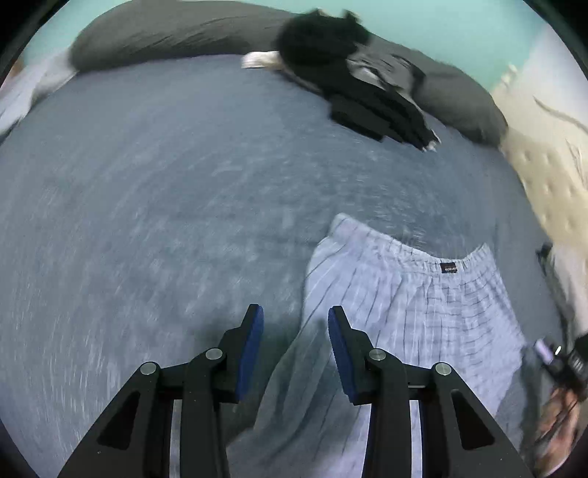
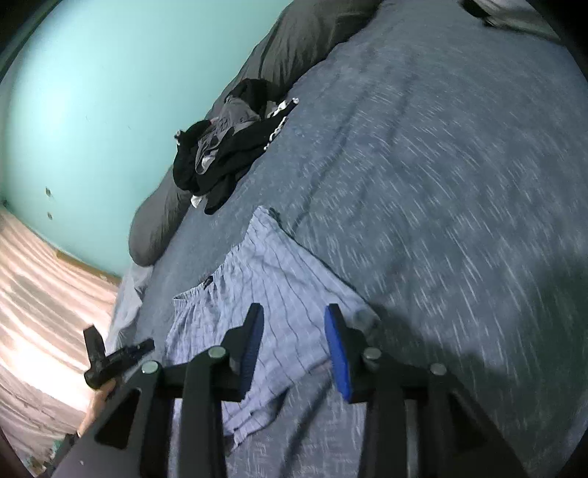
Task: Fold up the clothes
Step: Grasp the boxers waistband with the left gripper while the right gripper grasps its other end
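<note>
The left gripper (image 1: 296,312) is nearest, its blue-padded fingers (image 1: 250,353) apart with nothing between them, hovering over the near left edge of the light blue striped shorts (image 1: 404,305). The right gripper (image 2: 294,312) likewise has its fingers (image 2: 338,353) apart and empty above the same shorts (image 2: 272,290). The shorts lie flat on the grey-blue bed (image 1: 147,206), waistband towards the far side. Farther off, a heap of dark clothes (image 1: 349,73) rests against grey pillows (image 1: 165,33) along the turquoise wall (image 2: 92,92).
</note>
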`<move>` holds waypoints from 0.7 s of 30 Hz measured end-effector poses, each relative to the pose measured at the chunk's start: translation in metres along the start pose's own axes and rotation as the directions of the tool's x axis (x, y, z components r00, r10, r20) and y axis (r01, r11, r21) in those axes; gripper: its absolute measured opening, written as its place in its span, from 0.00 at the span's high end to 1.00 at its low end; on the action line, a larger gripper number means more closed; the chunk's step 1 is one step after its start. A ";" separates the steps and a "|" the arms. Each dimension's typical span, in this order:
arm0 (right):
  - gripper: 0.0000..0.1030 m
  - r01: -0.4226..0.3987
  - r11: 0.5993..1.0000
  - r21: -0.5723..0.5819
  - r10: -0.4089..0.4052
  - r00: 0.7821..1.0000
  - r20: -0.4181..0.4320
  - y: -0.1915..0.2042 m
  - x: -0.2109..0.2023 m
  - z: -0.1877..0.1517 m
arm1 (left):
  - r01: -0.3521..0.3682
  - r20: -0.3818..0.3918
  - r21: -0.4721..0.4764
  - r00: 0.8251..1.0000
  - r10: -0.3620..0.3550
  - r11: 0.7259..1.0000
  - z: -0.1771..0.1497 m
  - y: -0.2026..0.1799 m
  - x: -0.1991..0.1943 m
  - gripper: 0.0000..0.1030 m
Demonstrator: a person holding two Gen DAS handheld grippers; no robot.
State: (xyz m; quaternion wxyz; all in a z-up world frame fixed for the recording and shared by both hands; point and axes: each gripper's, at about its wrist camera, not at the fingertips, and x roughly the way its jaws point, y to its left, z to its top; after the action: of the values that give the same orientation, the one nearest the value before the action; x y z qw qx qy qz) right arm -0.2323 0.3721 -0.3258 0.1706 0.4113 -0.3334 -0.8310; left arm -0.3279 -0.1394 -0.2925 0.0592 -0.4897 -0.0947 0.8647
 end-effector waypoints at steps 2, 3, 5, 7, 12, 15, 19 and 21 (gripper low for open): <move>0.65 0.031 0.997 -0.070 -0.033 0.999 -0.028 0.016 0.011 0.014 | -0.009 -0.009 0.048 1.000 0.010 0.999 0.011 -0.009 0.011 0.61; 0.65 0.047 0.994 -0.098 -0.052 0.998 -0.044 0.023 0.018 0.021 | -0.011 -0.010 0.066 1.000 0.012 0.998 0.015 -0.012 0.016 0.61; 0.65 0.065 0.988 -0.143 -0.077 0.994 -0.081 0.037 0.035 0.036 | -0.010 -0.011 0.082 1.000 0.011 0.997 0.022 -0.015 0.022 0.61; 0.65 0.078 0.978 -0.196 -0.102 0.988 -0.115 0.051 0.056 0.050 | -0.009 -0.012 0.093 1.000 0.010 0.996 0.028 -0.017 0.028 0.61; 0.65 0.120 0.949 -0.290 -0.173 0.971 -0.165 0.070 0.100 0.076 | -0.014 -0.011 0.125 1.000 0.015 0.992 0.042 -0.021 0.038 0.61; 0.65 0.148 0.926 -0.347 -0.218 0.960 -0.174 0.078 0.123 0.086 | -0.015 -0.007 0.160 1.000 0.016 0.987 0.049 -0.027 0.043 0.61; 0.65 0.159 0.908 -0.388 -0.248 0.949 -0.193 0.082 0.149 0.094 | -0.011 -0.010 0.208 1.000 0.013 0.978 0.052 -0.036 0.050 0.61; 0.65 0.160 0.910 -0.383 -0.251 0.947 -0.201 0.081 0.157 0.097 | -0.004 -0.018 0.225 1.000 0.008 0.974 0.052 -0.039 0.055 0.61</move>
State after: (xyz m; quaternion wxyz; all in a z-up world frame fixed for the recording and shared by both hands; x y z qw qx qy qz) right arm -0.4037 0.2663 -0.3161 0.1943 0.5057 -0.1053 -0.8339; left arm -0.4000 -0.0958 -0.3034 0.1126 -0.4881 0.0059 0.8655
